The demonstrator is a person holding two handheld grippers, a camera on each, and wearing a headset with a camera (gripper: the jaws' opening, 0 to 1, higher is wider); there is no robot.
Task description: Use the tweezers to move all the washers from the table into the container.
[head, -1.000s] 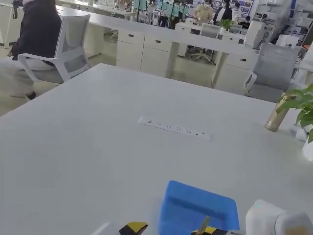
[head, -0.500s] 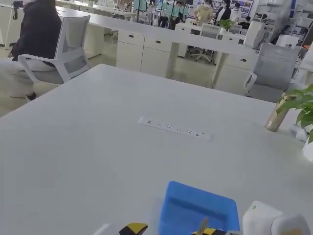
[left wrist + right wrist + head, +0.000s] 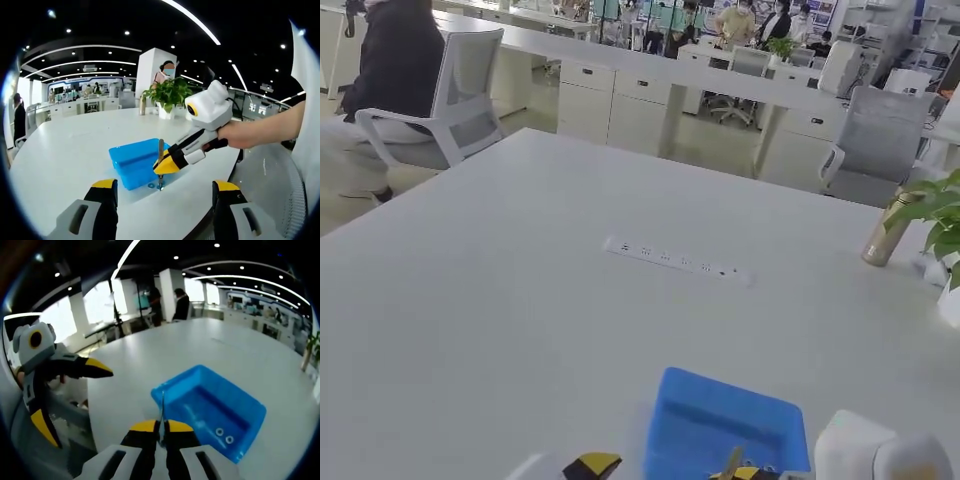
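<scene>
A blue container (image 3: 212, 410) sits on the white table (image 3: 520, 300), and two washers (image 3: 224, 435) lie inside it. My right gripper (image 3: 161, 426) is shut on thin metal tweezers (image 3: 162, 407) that point at the container's near rim. In the left gripper view the right gripper (image 3: 164, 167) holds the tweezers (image 3: 160, 150) upright. Their tips are at the table beside a small washer (image 3: 151, 185), just in front of the container (image 3: 135, 160). My left gripper (image 3: 165, 186) stands wide open with nothing between its fingers. It also appears in the right gripper view, where the left gripper (image 3: 65, 375) hovers to the left.
A white power strip (image 3: 677, 262) lies across the table's middle. A gold bottle (image 3: 885, 235) and a potted plant (image 3: 935, 215) stand at the right edge. A person sits in a chair (image 3: 460, 95) beyond the far left corner.
The right gripper's white top has shifted slightly left at the bottom of the head view. Everything else stands as before.
</scene>
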